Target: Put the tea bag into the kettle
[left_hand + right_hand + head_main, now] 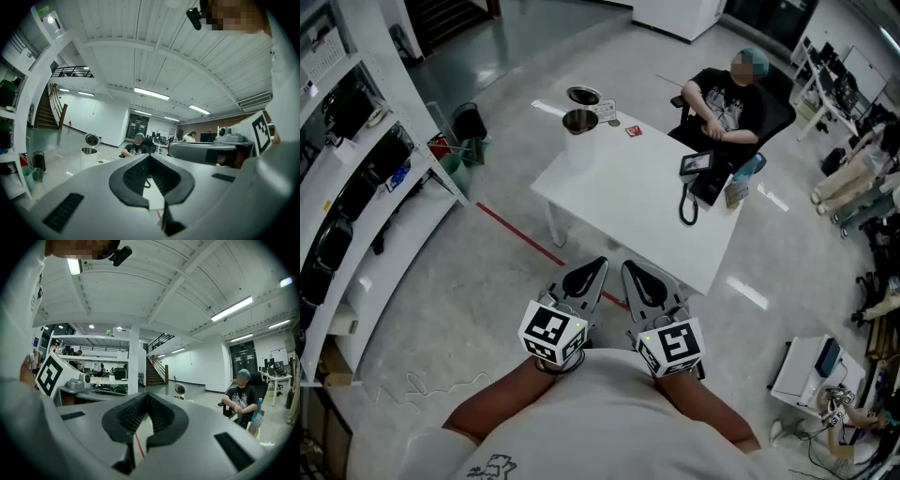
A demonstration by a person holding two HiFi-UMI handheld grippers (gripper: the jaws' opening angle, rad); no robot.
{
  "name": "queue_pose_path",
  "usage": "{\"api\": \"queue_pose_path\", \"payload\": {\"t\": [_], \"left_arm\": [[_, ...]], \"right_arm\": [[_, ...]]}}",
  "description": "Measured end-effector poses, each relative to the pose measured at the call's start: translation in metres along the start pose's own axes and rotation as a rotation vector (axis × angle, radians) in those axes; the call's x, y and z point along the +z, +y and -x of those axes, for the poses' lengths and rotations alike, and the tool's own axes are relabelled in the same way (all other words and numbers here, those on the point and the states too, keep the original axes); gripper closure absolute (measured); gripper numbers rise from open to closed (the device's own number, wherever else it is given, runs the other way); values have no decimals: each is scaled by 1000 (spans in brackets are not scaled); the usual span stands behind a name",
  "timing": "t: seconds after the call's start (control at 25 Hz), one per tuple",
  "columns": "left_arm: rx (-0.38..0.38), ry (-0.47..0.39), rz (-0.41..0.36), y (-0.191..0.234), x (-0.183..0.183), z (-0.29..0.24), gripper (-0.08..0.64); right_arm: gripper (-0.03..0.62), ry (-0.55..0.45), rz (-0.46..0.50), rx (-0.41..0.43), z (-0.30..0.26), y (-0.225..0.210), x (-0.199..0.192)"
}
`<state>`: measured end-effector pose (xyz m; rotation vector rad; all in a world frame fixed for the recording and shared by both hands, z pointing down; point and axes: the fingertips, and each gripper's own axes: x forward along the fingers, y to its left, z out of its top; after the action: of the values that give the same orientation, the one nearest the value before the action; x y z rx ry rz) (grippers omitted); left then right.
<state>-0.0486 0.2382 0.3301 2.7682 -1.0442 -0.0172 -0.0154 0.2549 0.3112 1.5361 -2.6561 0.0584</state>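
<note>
The white kettle (579, 131) stands at the far left corner of the white table (619, 202), its round lid (583, 95) tipped open. A small red tea bag packet (634, 131) lies on the table just right of it. Both grippers are held side by side in front of my torso, short of the table's near corner. The left gripper (598, 264) and the right gripper (630, 268) are shut with nothing between their pads. The left gripper view looks past the left gripper (149, 155) to the kettle (89, 158) far ahead on the left. In the right gripper view the right gripper (146, 394) points level toward the table.
A person (727, 103) sits at the table's far right side, with a tablet (695, 163), a black corded handset (687, 202) and a blue bottle (748, 169) nearby. Shelving (356, 187) lines the left. A red line (520, 234) crosses the floor.
</note>
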Motion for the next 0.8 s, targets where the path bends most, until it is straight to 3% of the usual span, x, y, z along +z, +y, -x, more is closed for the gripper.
{"api": "queue_pose_path", "payload": {"t": [0.36,0.8], "left_arm": [[31,26,29,46,-9,-4,551],[71,38,22,77,-7,-67,551]], "right_arm": [[580,25,-27,70,-54,9,-8],[580,15,-56,93,-98,-54,-9]]}}
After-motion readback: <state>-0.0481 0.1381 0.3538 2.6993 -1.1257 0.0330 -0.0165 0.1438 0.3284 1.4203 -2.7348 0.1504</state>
